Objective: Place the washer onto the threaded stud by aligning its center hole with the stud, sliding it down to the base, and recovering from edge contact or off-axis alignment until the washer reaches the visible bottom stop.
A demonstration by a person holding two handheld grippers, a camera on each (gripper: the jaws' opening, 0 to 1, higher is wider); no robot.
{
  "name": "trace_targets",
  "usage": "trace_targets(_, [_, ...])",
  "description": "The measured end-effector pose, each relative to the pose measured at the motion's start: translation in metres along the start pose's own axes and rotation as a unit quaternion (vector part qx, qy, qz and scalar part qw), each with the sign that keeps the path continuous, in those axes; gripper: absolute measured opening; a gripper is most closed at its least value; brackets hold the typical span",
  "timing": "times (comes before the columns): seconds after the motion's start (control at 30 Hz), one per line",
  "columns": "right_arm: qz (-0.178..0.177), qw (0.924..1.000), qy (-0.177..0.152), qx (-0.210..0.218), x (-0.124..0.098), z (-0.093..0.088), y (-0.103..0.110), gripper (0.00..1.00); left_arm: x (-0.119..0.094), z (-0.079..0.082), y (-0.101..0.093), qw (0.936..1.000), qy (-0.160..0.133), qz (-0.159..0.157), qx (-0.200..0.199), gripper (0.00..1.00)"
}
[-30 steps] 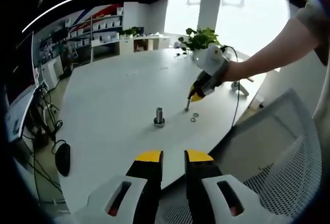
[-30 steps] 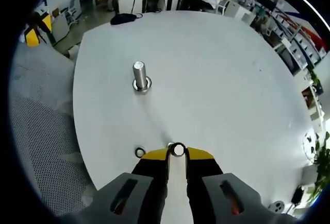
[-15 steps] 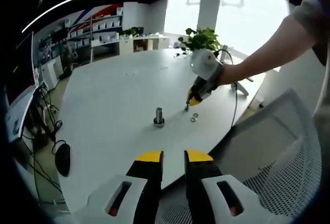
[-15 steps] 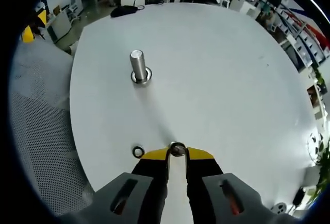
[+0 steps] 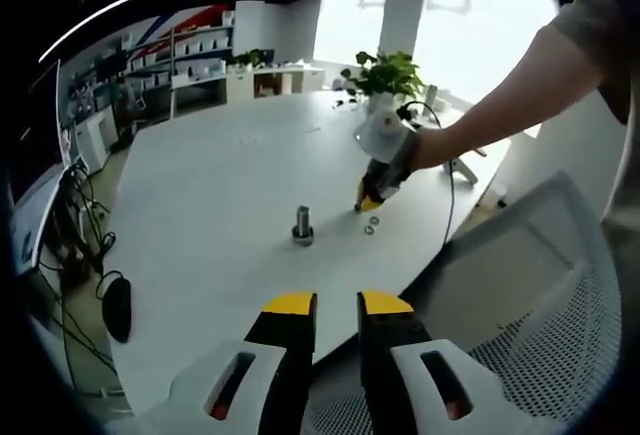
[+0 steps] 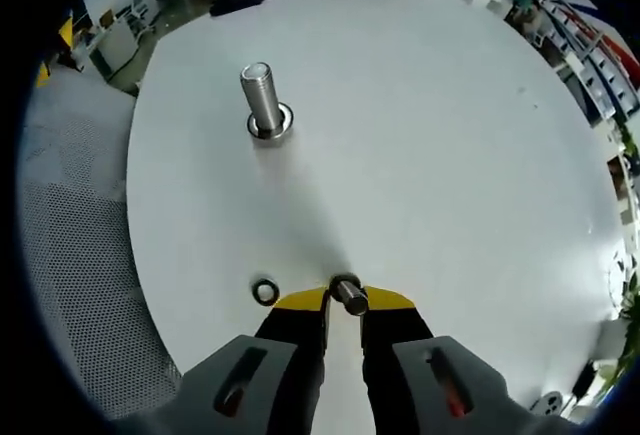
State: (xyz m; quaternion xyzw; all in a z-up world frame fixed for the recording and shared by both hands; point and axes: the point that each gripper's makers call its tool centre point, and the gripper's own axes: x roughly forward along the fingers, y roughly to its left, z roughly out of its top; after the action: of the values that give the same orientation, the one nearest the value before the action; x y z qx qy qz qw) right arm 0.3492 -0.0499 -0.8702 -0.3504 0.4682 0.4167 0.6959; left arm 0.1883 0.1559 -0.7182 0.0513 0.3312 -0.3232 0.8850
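Your right gripper (image 6: 343,301) pinches a washer (image 6: 347,291) between its yellow tips, above the white table (image 6: 450,135) near its edge. The threaded stud (image 6: 262,101) stands upright further in on the table, well apart. A second washer (image 6: 265,291) lies flat by the table edge. Your left gripper (image 5: 337,304) has its jaws slightly apart, holding nothing, off the table edge.

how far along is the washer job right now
Done: the right gripper has picked up a small metal washer. In hand: it holds the washer off the white table. Left: reaching the upright threaded steel stud, which looks bare. A spare dark ring lies nearby.
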Motion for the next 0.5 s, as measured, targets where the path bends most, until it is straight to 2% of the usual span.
trace_targets(0.13, [0.003, 0.9999, -0.002, 0.010, 0.000, 0.000, -0.001, 0.14, 0.000, 0.000, 0.000, 1.0000, 0.000, 0.000, -0.003, 0.14])
trace_targets(0.27, [0.006, 0.9998, 0.016, 0.011, 0.002, -0.007, 0.000, 0.14, 0.001, -0.002, -0.001, 1.0000, 0.005, -0.004, -0.003, 0.14])
trace_targets(0.5, [0.003, 0.9998, 0.017, 0.012, 0.000, -0.012, 0.004, 0.16, 0.001, -0.003, -0.002, 1.0000, 0.008, -0.005, -0.002, 0.14])
